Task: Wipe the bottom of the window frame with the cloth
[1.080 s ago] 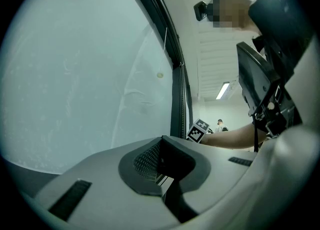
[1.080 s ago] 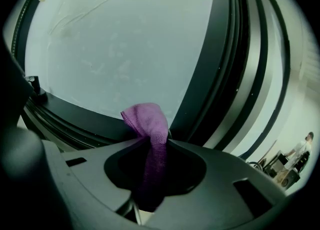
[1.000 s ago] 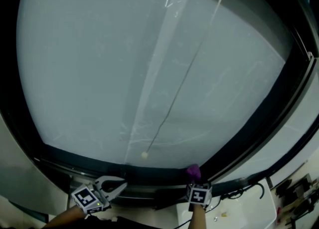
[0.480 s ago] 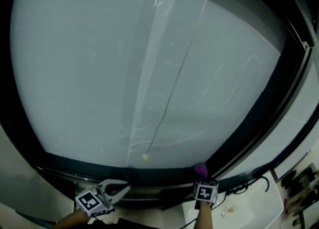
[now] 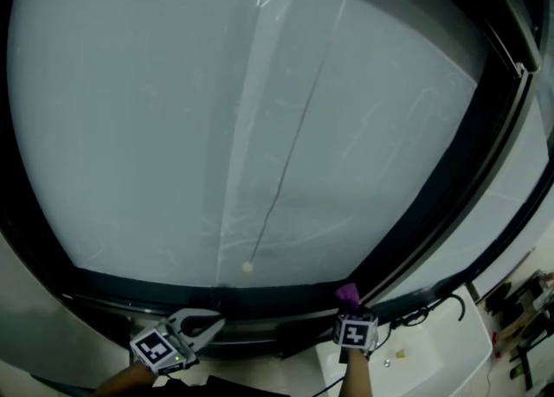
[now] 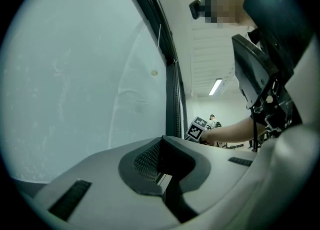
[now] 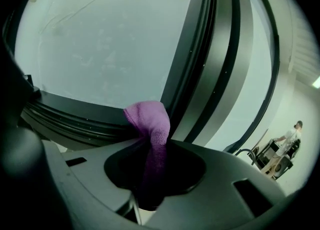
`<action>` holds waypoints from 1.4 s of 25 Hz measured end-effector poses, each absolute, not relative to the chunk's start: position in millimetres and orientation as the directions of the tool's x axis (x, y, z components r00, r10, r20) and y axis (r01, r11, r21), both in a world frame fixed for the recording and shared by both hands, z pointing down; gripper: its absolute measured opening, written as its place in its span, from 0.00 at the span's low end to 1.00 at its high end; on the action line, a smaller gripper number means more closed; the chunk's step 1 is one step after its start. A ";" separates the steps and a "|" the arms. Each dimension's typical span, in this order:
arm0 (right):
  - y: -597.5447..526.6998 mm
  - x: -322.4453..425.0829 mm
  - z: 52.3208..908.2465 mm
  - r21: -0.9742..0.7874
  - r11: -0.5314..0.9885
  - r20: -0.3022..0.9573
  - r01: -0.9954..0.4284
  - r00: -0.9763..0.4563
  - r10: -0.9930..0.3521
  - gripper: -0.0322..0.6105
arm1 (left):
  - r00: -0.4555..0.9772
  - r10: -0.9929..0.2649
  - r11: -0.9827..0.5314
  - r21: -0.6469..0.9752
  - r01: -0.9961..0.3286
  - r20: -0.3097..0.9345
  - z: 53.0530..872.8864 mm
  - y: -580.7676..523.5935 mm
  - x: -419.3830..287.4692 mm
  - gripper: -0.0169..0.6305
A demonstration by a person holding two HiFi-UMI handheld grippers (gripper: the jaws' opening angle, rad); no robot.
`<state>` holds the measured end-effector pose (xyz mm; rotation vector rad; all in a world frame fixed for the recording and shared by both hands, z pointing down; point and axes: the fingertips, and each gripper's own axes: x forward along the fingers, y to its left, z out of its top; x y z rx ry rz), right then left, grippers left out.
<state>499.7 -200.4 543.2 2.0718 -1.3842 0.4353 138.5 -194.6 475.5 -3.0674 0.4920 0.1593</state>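
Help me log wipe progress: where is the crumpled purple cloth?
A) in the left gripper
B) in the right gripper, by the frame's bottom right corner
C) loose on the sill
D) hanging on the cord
B: the crumpled purple cloth is clamped in the right gripper, beside the lower right corner of the dark window frame.

Cloth [image 7: 149,122] lower end hidden inside right claw [image 7: 151,174]. Dark objects [image 5: 520,310] at head view right edge cropped, unidentifiable.
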 end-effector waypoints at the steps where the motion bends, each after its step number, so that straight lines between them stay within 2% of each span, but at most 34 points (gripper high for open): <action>1: -197.8 497.9 543.1 0.306 -0.268 0.573 -0.913 0.402 -0.714 0.18 | 0.945 -0.308 -0.950 -0.016 -0.311 -0.110 474.5 -194.9 139.0 0.03; 6: -183.8 489.6 548.5 0.266 -0.266 0.575 -0.926 0.374 -0.728 0.18 | 0.947 -0.290 -0.956 -0.010 -0.294 -0.135 471.2 -194.4 138.4 0.03; 9: -170.8 482.6 541.9 0.211 -0.276 0.535 -0.938 0.347 -0.770 0.18 | 0.952 -0.279 -0.959 -0.016 -0.283 -0.123 473.5 -193.4 138.8 0.03; 18: -120.0 436.5 534.1 -0.102 -0.253 0.376 -0.962 0.198 -0.905 0.18 | 0.952 -0.280 -0.960 0.007 -0.281 -0.126 473.5 -195.2 138.3 0.03; 26: -85.7 412.4 517.4 -0.135 -0.262 0.209 -0.956 0.231 -0.950 0.18 | 0.933 -0.335 -0.942 0.033 -0.333 -0.135 468.8 -198.1 140.7 0.03; 35: -73.0 393.5 496.7 -0.085 -0.239 0.141 -0.967 0.226 -0.964 0.17 | 0.928 -0.353 -0.935 0.062 -0.348 -0.117 470.1 -197.2 140.1 0.03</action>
